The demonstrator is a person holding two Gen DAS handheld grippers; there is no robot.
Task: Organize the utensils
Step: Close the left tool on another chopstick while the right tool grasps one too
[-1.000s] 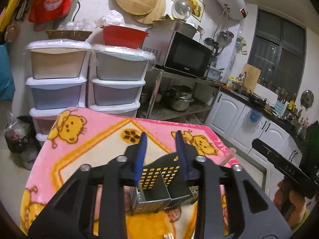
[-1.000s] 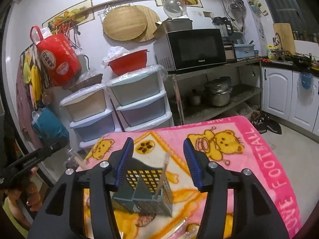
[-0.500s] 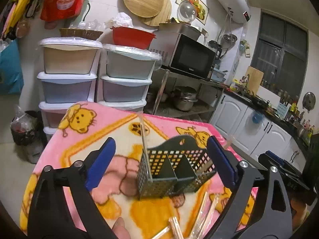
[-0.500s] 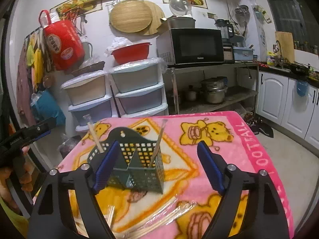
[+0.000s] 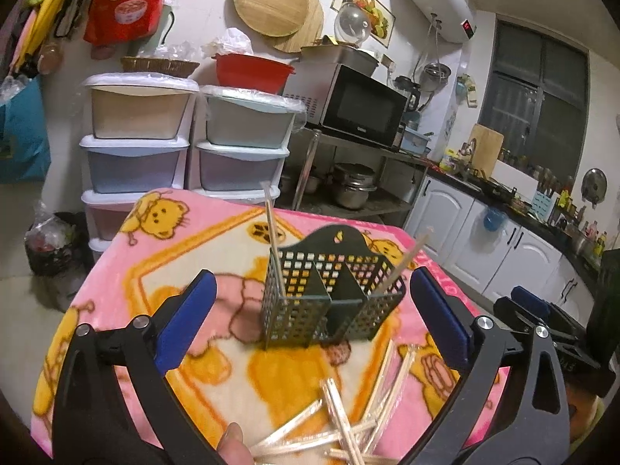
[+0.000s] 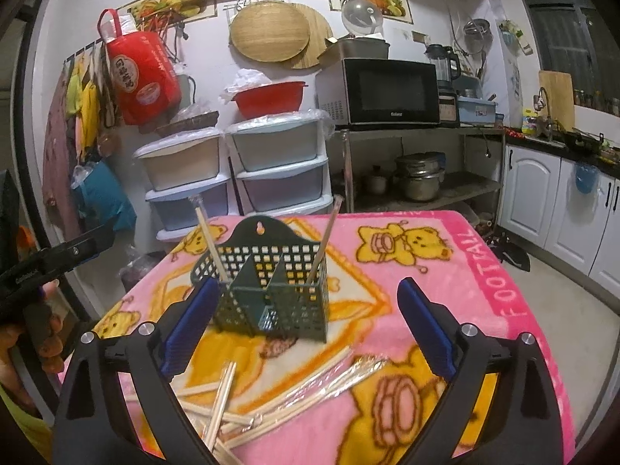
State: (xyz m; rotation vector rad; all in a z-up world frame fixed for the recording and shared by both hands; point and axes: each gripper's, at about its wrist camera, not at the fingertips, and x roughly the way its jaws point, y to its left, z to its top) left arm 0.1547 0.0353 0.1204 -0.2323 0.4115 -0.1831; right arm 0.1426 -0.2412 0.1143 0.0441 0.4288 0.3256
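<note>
A dark green perforated utensil holder (image 5: 329,290) (image 6: 271,290) stands on the pink bear blanket (image 5: 162,271) (image 6: 445,255). One wrapped chopstick (image 5: 273,244) (image 6: 211,244) leans in its left compartment, another (image 5: 403,267) (image 6: 325,240) in its right. Several wrapped chopsticks (image 5: 341,422) (image 6: 271,391) lie loose in front of it. My left gripper (image 5: 314,317) is still opening, its jaws wide with nothing pressed between them, a little short of the holder. My right gripper (image 6: 306,325) is also opening, wide apart and holding nothing.
Stacked plastic drawers (image 5: 135,147) (image 6: 279,170) and a metal rack with a microwave (image 5: 352,104) (image 6: 387,91) stand behind the table. White cabinets (image 6: 562,213) run along the right. A fingertip (image 5: 232,445) shows at the bottom of the left wrist view.
Both grippers went from narrow to wide open and drew back from the holder. A chopstick now stands in each end compartment, and the loose pile has come into view.
</note>
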